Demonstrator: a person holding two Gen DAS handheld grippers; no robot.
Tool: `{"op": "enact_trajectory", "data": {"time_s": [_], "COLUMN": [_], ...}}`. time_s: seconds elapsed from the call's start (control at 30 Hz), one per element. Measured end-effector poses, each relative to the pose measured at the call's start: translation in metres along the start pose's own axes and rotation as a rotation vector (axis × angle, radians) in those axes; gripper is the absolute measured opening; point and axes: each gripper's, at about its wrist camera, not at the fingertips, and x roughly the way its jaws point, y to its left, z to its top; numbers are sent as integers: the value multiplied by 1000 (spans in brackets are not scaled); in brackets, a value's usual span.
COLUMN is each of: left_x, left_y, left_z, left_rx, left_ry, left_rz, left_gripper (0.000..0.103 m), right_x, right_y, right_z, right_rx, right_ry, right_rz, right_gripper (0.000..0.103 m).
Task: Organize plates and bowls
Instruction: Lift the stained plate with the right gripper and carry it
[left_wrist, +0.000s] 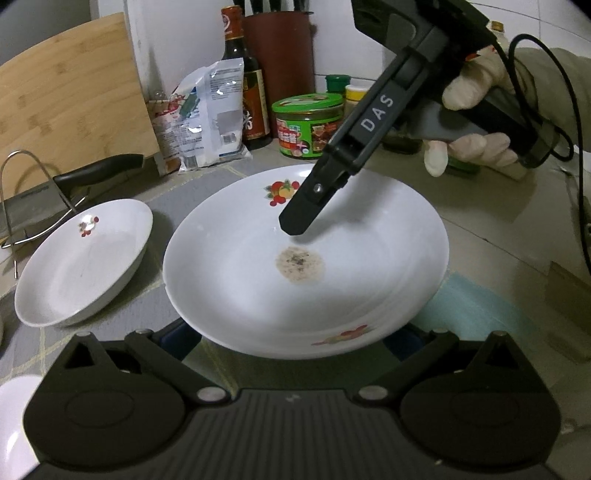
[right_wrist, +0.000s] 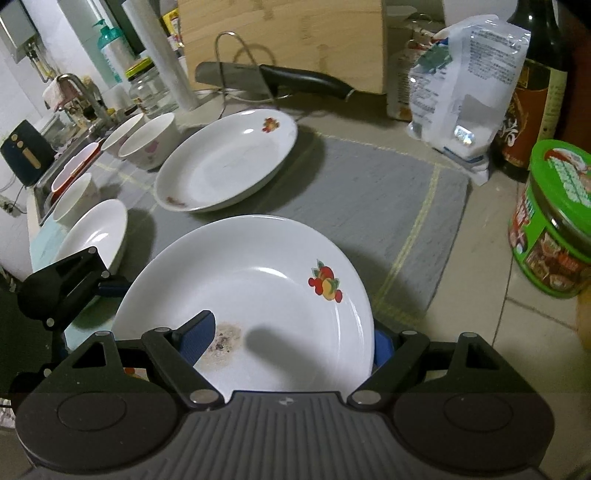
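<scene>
A white fruit-print plate (left_wrist: 332, 280) with a brown stain at its centre sits on the counter between both grippers; it also shows in the right wrist view (right_wrist: 266, 295). My right gripper (right_wrist: 291, 347) straddles its rim, one blue pad (right_wrist: 195, 339) over the inside and the other under the rim, jaws apart; from the left wrist view its fingers (left_wrist: 299, 214) hover just above the stain. My left gripper (left_wrist: 291, 343) is open with the plate's near rim between its fingers. A second plate (right_wrist: 221, 166) lies behind on the grey mat (right_wrist: 369, 192), also in the left wrist view (left_wrist: 81, 266).
Several bowls (right_wrist: 147, 144) and another plate (right_wrist: 92, 236) stand at the left by the sink. A knife (right_wrist: 280, 79) on a wire rack, cutting board (left_wrist: 66, 107), bag (left_wrist: 207, 114), sauce bottle (left_wrist: 247, 81) and green tub (left_wrist: 310, 123) line the back.
</scene>
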Motion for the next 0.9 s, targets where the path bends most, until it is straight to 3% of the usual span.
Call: {"op": "enact_trajectory", "data": {"time_s": [0.7,0.9], "left_x": [35,32], "left_y": [16,13], "left_z": [15,13], "left_rx": [-48,-36], "left_ry": [11,20], "left_rz": [43,29], "left_gripper": [102,103], "right_x": [21,23], "right_y": [-25,-18], "right_z": [17,13], "right_rx": [-1,-16], "right_ry": [-19,-7], "right_rz": [-47,-54], "right_gripper": [89,102]}}
